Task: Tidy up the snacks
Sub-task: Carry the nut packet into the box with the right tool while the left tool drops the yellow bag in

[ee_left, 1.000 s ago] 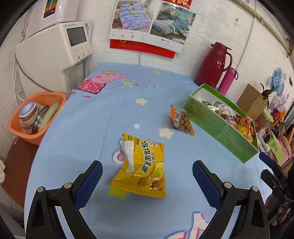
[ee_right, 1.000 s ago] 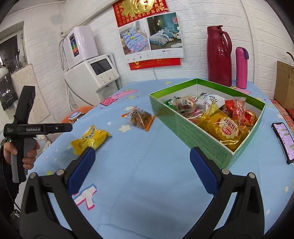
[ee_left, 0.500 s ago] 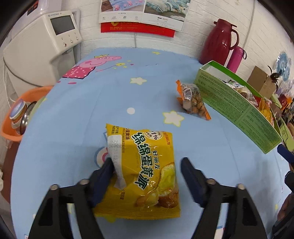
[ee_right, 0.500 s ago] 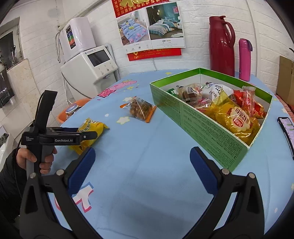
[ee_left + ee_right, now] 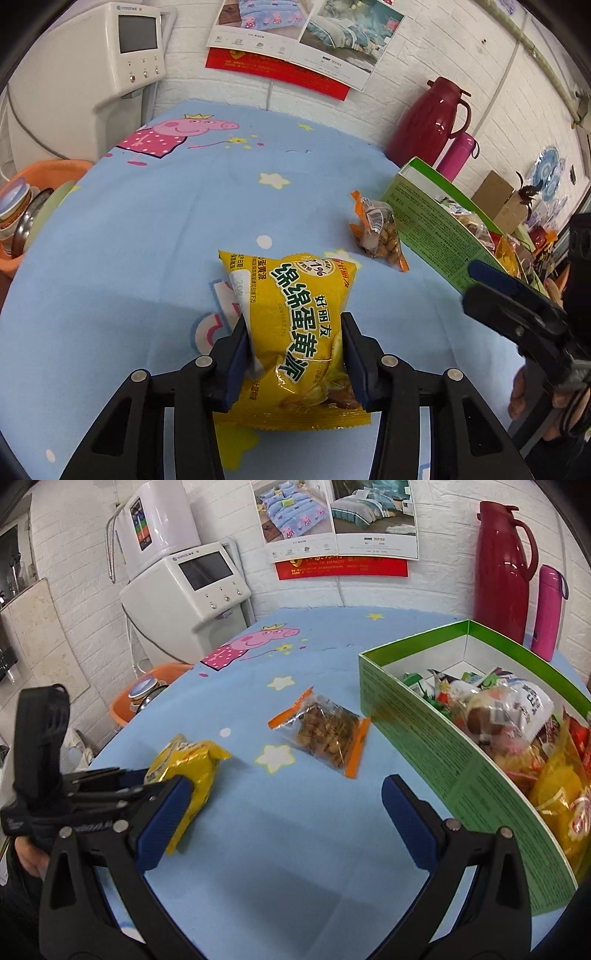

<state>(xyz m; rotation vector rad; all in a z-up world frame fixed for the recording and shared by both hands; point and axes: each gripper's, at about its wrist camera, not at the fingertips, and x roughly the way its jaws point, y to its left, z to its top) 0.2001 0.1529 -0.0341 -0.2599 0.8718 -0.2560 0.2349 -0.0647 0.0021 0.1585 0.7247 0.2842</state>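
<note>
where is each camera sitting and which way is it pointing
Left wrist: rides the left claw, looking down its fingers at the yellow snack bag clamped between them; the right claw and a hand show at right.
Right wrist: rides the right claw, open above the blue tablecloth, facing the wall; the left claw shows at left.
Shared: yellow bag, clear nut packet, green box, red thermos.

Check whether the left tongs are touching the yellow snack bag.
Touching. The left wrist view shows the left tongs pinching the yellow snack bag from both sides.
</note>
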